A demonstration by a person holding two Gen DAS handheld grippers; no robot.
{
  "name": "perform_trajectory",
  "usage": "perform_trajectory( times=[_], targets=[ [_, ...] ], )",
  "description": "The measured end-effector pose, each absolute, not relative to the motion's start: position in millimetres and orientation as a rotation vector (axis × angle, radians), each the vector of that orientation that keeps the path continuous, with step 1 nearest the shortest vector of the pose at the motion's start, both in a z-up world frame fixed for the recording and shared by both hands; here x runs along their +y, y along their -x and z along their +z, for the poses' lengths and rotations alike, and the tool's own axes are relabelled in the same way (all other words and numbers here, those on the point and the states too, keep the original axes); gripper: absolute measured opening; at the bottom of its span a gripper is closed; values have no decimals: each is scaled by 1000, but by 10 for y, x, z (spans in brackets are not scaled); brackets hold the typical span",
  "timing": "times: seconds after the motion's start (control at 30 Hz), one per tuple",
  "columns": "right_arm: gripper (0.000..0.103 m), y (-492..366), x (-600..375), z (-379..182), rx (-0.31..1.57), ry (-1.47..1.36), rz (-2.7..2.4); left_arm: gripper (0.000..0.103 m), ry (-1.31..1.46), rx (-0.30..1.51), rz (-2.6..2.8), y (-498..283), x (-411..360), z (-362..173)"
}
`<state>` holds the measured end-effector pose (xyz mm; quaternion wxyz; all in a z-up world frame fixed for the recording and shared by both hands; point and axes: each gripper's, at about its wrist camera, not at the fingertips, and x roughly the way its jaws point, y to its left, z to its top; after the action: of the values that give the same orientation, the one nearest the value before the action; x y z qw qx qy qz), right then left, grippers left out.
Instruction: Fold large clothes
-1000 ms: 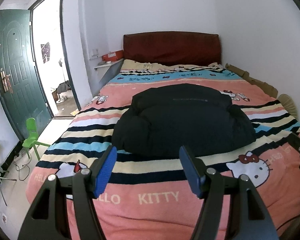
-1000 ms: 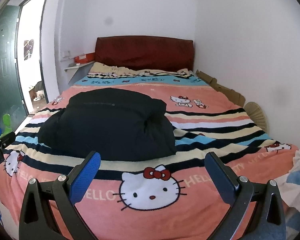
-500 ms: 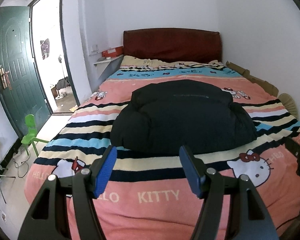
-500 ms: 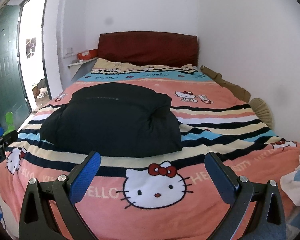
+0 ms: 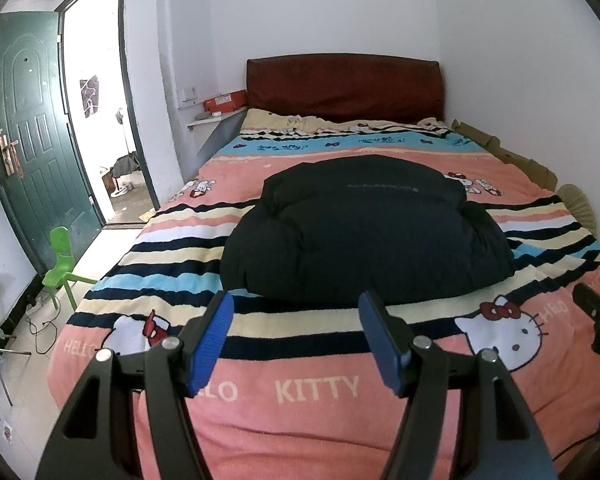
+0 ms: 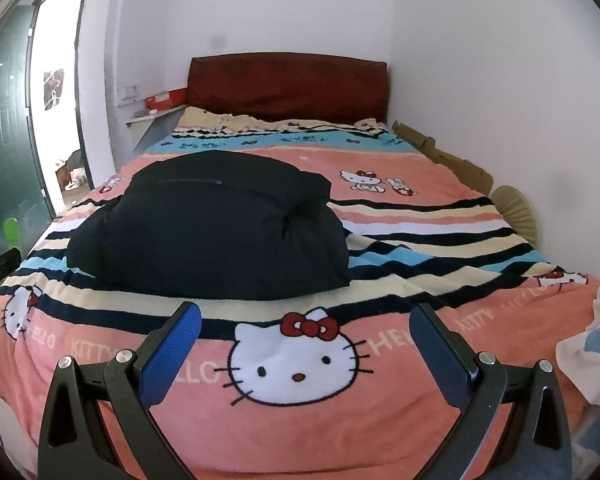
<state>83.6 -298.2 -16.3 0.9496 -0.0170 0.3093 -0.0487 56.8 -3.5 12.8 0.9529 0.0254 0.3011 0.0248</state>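
Black puffy jacket (image 5: 364, 236) sits folded mid-bed (image 5: 312, 408), so left gripper (image 5: 296, 334) and right gripper (image 6: 306, 338) hover short of it, jaws spread, empty.

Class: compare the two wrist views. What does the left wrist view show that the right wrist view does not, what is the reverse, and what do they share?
Only the left wrist view shows the whole green chair, the door handle and floor cables. Only the right wrist view shows white and blue cloth at the bed's corner. Both show the folded black jacket on the striped blanket, the red headboard, and an open, empty tool: left tool, right tool.
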Motion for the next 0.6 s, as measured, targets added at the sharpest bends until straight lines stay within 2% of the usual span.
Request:
perform_trajectory(
  times=[0.6],
  targets=[
    [102,-789,-3011,-161,626,45,-114,63,-61,616,43,-547,-42,61]
  ],
)
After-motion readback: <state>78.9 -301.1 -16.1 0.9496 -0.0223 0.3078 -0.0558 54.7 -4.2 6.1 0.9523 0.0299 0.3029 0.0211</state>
